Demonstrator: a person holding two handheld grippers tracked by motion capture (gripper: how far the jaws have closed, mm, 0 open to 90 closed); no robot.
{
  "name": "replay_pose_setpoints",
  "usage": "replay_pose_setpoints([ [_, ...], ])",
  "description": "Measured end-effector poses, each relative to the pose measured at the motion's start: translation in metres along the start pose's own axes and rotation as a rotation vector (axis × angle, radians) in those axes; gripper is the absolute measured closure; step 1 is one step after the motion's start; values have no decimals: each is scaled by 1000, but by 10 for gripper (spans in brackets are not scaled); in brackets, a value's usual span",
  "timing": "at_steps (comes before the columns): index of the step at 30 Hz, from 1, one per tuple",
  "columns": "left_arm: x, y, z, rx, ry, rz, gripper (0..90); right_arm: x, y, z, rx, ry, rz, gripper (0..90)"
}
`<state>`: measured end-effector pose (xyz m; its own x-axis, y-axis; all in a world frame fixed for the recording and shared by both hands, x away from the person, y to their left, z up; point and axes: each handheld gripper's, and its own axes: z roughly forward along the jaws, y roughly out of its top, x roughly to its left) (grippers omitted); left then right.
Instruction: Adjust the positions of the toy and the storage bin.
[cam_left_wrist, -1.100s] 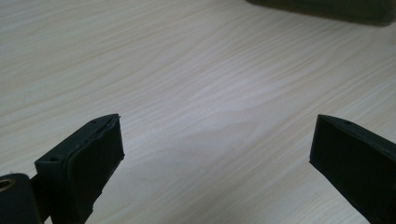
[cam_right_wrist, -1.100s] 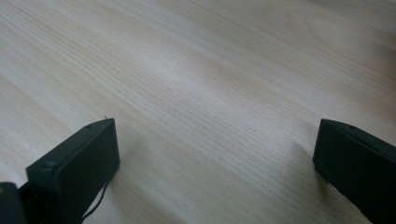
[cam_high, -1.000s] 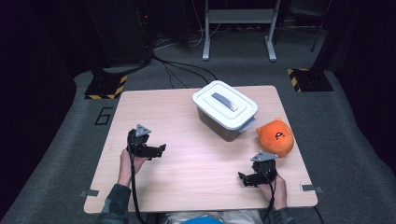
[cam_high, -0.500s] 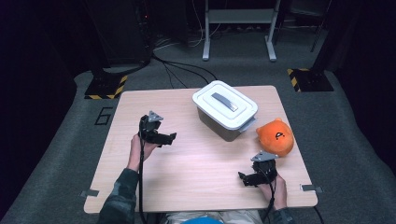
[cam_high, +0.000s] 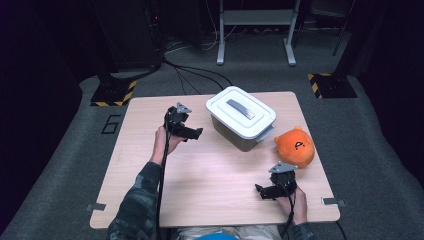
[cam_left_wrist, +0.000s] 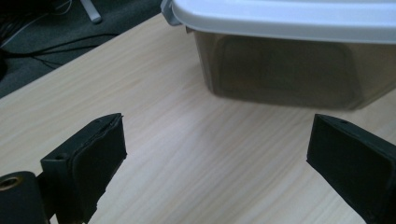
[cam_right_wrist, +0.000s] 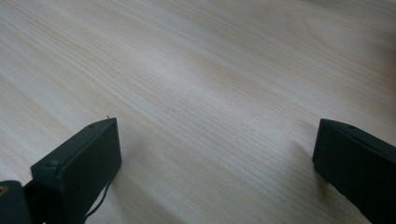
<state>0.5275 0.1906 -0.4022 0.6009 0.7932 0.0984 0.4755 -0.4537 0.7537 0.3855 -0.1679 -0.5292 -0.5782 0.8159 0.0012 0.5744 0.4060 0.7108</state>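
A large digit "6" (cam_high: 110, 123) is marked on the grey floor, just beside the left edge of the table (cam_high: 150, 170). The orange plush toy (cam_high: 295, 146), lying at the table's right edge, carries a small dark mark, too small to read.

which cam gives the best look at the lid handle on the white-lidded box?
High view: the grey handle lies in full sight on top of the lid, running diagonally. The left gripper view sits low beside the box, so it catches the lid's underside edge and the translucent wall. The right gripper view looks at the table.
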Motion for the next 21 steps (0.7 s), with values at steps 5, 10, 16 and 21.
replay_pose_setpoints([
  [5,1,16,9,11,7,15,41,0,0,0,-1,3,0,5],
  [10,2,32,17,0,9,21,52,0,0,0,-1,4,-1,6],
  [16,7,50,29,5,18,16,55,0,0,0,-2,4,-4,7],
  [21,10,69,37,5,27,7,55,0,0,0,-5,2,6,7],
])
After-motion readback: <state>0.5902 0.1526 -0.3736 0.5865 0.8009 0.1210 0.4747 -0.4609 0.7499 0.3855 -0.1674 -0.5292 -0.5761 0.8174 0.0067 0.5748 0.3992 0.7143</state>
